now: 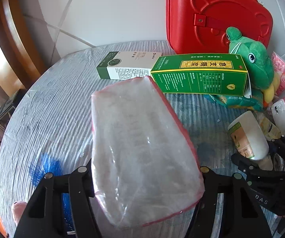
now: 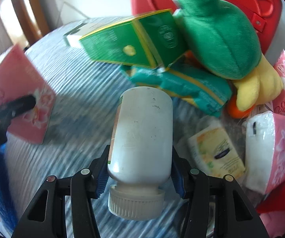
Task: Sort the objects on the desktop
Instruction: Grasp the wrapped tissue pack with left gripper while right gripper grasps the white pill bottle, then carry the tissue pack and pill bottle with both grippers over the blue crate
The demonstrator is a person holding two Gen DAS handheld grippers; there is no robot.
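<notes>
A tissue pack point(image 1: 142, 138) in clear wrap with a pink edge fills the middle of the left wrist view. My left gripper point(image 1: 146, 178) is shut on it, one finger against each side. In the right wrist view the same pink flowered tissue pack point(image 2: 17, 83) hangs at the left with a black finger point(image 2: 23, 103) pressed on it. A white plastic bottle point(image 2: 142, 130) lies with its ribbed cap toward the camera, and my right gripper point(image 2: 140, 176) is shut on its body just above the cap. That bottle point(image 1: 245, 136) and the right gripper point(image 1: 261, 158) also show at the right of the left wrist view.
A round table point(image 1: 53, 109) with a striped blue-white cover holds a green medicine box point(image 1: 200, 73), a white and green box point(image 1: 126, 65), a red case point(image 1: 216, 17) and a green plush frog point(image 1: 255, 63). A teal packet point(image 2: 182, 87), a small sachet point(image 2: 216, 148) and more tissue packs point(image 2: 271, 152) crowd the right.
</notes>
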